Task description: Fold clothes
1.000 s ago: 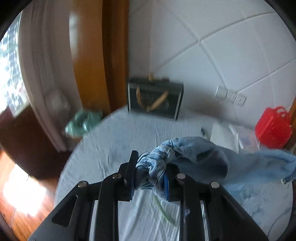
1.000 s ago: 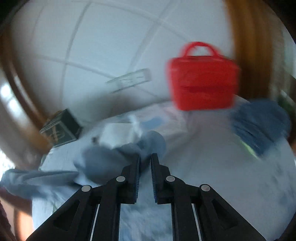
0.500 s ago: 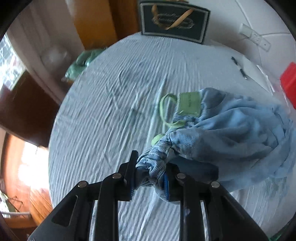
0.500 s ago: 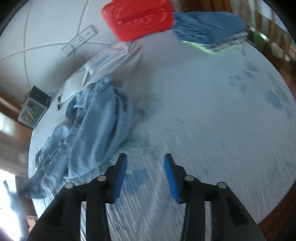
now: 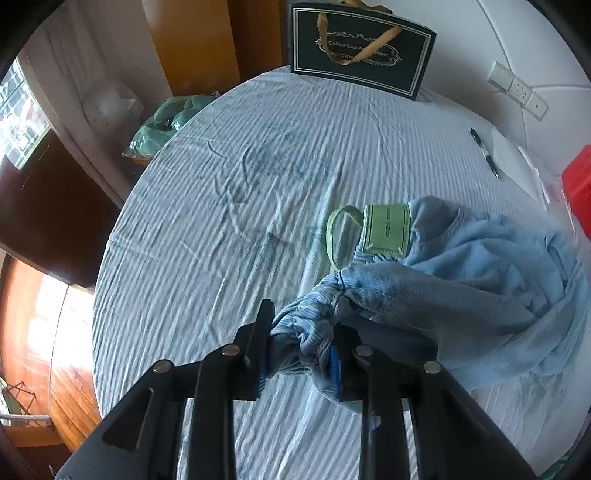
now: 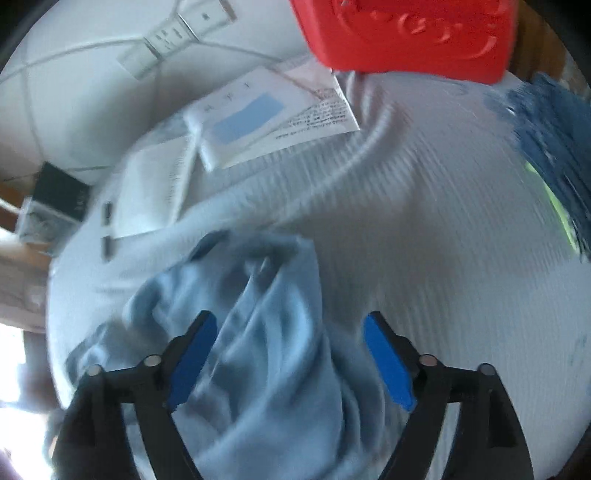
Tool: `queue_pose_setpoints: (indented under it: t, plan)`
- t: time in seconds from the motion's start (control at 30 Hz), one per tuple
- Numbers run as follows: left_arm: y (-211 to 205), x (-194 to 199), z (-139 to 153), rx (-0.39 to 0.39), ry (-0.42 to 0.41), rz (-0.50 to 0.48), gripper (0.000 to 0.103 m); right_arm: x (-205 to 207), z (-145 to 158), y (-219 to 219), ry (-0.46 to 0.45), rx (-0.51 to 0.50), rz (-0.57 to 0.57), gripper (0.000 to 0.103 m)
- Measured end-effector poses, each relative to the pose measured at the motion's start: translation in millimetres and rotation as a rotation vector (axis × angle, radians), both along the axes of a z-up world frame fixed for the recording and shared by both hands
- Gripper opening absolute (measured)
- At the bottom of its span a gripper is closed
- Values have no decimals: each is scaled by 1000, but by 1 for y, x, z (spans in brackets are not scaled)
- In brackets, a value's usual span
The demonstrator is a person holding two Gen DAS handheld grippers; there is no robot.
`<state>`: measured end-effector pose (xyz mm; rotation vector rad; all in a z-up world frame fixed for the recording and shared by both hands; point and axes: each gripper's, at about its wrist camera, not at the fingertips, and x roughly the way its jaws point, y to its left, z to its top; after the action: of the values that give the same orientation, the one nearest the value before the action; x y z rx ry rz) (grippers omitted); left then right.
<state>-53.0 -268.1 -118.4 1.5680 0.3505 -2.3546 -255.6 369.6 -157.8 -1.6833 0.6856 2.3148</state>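
Note:
A light blue garment [image 5: 476, 280] lies crumpled on the round table with a striped pale cloth [image 5: 229, 206]. A green label and loop [image 5: 384, 232] show at its near edge. My left gripper [image 5: 301, 350] is shut on a bunched, ribbed end of the garment, just above the cloth. In the right wrist view the same garment [image 6: 258, 332] lies heaped under my right gripper [image 6: 288, 354], which is wide open and empty, its blue pads [image 6: 388, 362] on either side of the heap.
A dark gift bag [image 5: 358, 48] stands at the table's far edge. A red plastic case [image 6: 406, 33], papers [image 6: 273, 118] and a pen [image 5: 484, 151] lie at the back. Folded blue clothes [image 6: 550, 133] sit at the right. A green bundle [image 5: 166, 122] lies off the table's left.
My right gripper let go of the garment, opened wide and moved over the heap. My left gripper kept its hold and lowered the garment onto the table.

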Motion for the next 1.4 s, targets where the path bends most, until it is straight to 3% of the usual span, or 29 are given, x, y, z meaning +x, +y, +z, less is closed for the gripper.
queue_pose_setpoints:
  t: [0.07, 0.1, 0.13, 0.17, 0.23, 0.33, 0.53, 0.63, 0.7, 0.77, 0.97, 1.03, 1.1, 1.2, 1.4]
  plan:
    - [-2, -3, 5, -1, 6, 5, 25, -27, -16, 1, -57, 0, 8, 83]
    - [-3, -5, 7, -3, 10, 7, 25, -35, -27, 1, -98, -2, 8, 78]
    - [-5, -8, 12, -7, 17, 6, 25, -37, -36, -1, -143, 1, 12, 39]
    - [-7, -11, 21, -12, 34, 4, 25, -37, -34, -3, -140, -2, 21, 7]
    - [-13, -18, 40, -20, 75, 1, 25, -34, -20, -7, -104, 15, 41, 7]
    - [-23, -27, 88, -22, 182, -7, 25, -8, 48, 2, 89, 10, 16, 6]
    - [-21, -36, 202, -41, 435, -111, 25, 100, 224, 19, 478, 75, -67, 6]
    - [-14, -22, 227, -61, 508, -161, 25, 160, 268, 7, 558, 131, -96, 6]
    - [-10, -10, 223, -66, 505, -197, 25, 195, 263, 0, 534, 122, -102, 6]
    - [-6, 0, 194, -43, 439, -244, 25, 226, 230, -4, 444, 108, -114, 6]
    - [7, 34, 30, 5, 77, -213, 25, 316, 50, -20, 84, -71, -189, 8]
    - [8, 45, -21, 20, -40, -184, 25, 338, 5, -23, -17, -101, -221, 14]
    - [9, 51, -55, 15, -127, -165, 29, 351, -17, -20, -58, -122, -244, 19]
    - [9, 60, -61, 22, -128, -153, 33, 367, -28, -7, -78, -108, -277, 22]
    - [10, 62, -9, 9, -19, -166, 51, 365, 1, 20, -12, -86, -317, 32]
